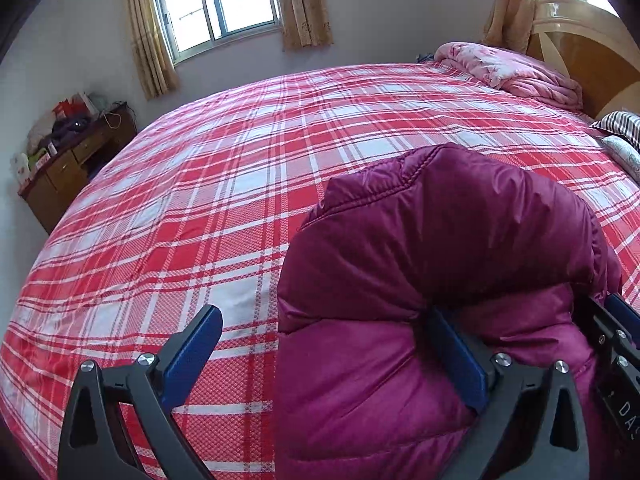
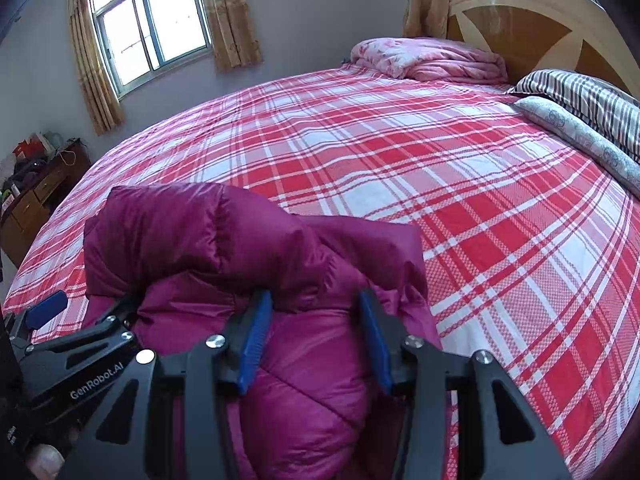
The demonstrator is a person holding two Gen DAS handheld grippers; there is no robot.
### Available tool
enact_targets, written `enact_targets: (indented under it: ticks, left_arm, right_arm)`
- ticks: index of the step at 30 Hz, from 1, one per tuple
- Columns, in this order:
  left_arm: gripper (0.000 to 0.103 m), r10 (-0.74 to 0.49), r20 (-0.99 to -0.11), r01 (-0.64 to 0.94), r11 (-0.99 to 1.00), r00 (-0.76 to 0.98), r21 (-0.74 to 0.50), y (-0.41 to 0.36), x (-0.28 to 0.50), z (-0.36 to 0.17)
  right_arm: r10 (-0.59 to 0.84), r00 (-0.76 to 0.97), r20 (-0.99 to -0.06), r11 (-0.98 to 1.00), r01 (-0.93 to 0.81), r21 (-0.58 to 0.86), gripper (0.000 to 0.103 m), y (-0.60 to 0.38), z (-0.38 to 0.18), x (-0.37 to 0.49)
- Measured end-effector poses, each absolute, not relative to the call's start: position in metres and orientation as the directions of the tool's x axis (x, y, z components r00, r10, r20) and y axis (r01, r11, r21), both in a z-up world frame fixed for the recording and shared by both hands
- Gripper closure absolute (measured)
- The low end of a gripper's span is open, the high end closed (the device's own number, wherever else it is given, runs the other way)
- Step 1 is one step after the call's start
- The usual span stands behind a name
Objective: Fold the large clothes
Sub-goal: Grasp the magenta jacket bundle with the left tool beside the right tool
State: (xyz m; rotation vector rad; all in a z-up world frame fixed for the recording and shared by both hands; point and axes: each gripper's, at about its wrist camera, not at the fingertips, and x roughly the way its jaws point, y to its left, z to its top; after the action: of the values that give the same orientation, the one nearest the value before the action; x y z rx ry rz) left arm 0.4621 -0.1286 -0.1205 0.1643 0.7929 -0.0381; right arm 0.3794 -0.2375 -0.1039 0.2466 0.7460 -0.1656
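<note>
A puffy magenta down jacket [image 1: 440,240] lies bunched and folded over on the red plaid bed sheet [image 1: 200,180]. My left gripper [image 1: 324,320] stands wide open at the jacket's left side. Its right finger is tucked into a fold of the jacket and its left finger is over bare sheet. In the right wrist view the jacket [image 2: 200,232] bulges up between the blue pads of my right gripper [image 2: 316,296], whose jaws stand apart and do not squeeze it. The left gripper [image 2: 90,306] shows at the lower left, partly under the fabric.
A folded pink quilt [image 2: 432,58] lies by the wooden headboard [image 2: 520,28], with a striped pillow [image 2: 592,100] at the right. A cluttered wooden dresser [image 1: 68,168] stands beyond the bed's left edge. Wide plaid sheet [image 2: 440,160] stretches beyond the jacket.
</note>
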Motion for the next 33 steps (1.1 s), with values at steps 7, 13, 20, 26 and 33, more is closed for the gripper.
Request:
enact_targets:
  ticks: [7, 13, 20, 26, 33]
  left_arm:
    - [0.001, 0.026, -0.725, 0.096, 0.987, 0.688, 0.127, -0.132, 0.465, -0.126]
    - [0.001, 0.022, -0.732, 0.095, 0.988, 0.681, 0.119, -0.132, 0.466, -0.128]
    - [0.001, 0.020, -0.736, 0.096, 0.989, 0.677, 0.115, -0.131, 0.467, -0.130]
    - [0.001, 0.014, -0.740, 0.096, 0.990, 0.673, 0.106, -0.130, 0.468, -0.132]
    - [0.001, 0.006, -0.744, 0.098, 0.991, 0.668, 0.096, -0.128, 0.469, -0.133]
  right_arm:
    - [-0.052, 0.708, -0.704, 0.954, 0.243, 0.173, 0.055, -0.240, -0.111, 0.383]
    - [-0.057, 0.699, -0.713, 0.955, 0.247, 0.166, 0.054, -0.241, -0.114, 0.385]
    - [-0.064, 0.691, -0.720, 0.955, 0.251, 0.156, 0.054, -0.239, -0.117, 0.387]
    - [-0.075, 0.682, -0.728, 0.957, 0.254, 0.140, 0.053, -0.237, -0.119, 0.390]
    - [-0.082, 0.679, -0.730, 0.958, 0.256, 0.130, 0.053, -0.237, -0.120, 0.391]
